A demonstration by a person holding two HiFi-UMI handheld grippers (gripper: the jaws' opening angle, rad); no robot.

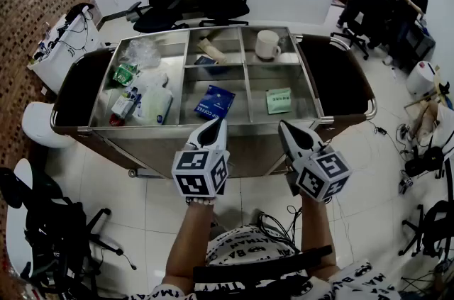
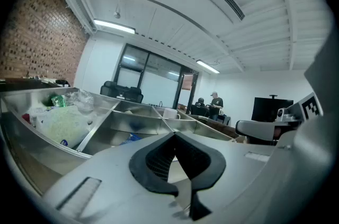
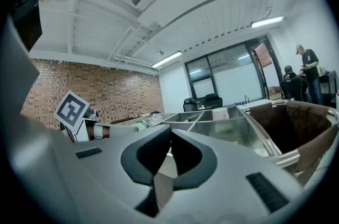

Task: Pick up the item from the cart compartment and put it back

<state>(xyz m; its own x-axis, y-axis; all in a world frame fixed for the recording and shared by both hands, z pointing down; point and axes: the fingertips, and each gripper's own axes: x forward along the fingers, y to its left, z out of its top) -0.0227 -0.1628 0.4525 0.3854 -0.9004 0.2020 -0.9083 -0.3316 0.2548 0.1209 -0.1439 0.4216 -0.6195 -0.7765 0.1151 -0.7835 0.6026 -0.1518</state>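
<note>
I hold my left gripper [image 1: 215, 124] and right gripper [image 1: 283, 125] side by side, well apart, out in front of me. Both point forward, tips leaning slightly toward each other. Each pair of jaws is pressed together, gripping nothing. My bare left forearm [image 1: 190, 242] and right forearm [image 1: 316, 235] reach up from the bottom edge.

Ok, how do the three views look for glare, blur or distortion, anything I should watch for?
Head view: sharp, evenly lit, mild fisheye, soft sheen on the steel cart. Left gripper view: heavy fisheye, black corners, the left gripper looming soft up close, the strip light bright. Right gripper view: same dark corners and bending, background fairly sharp.
</note>
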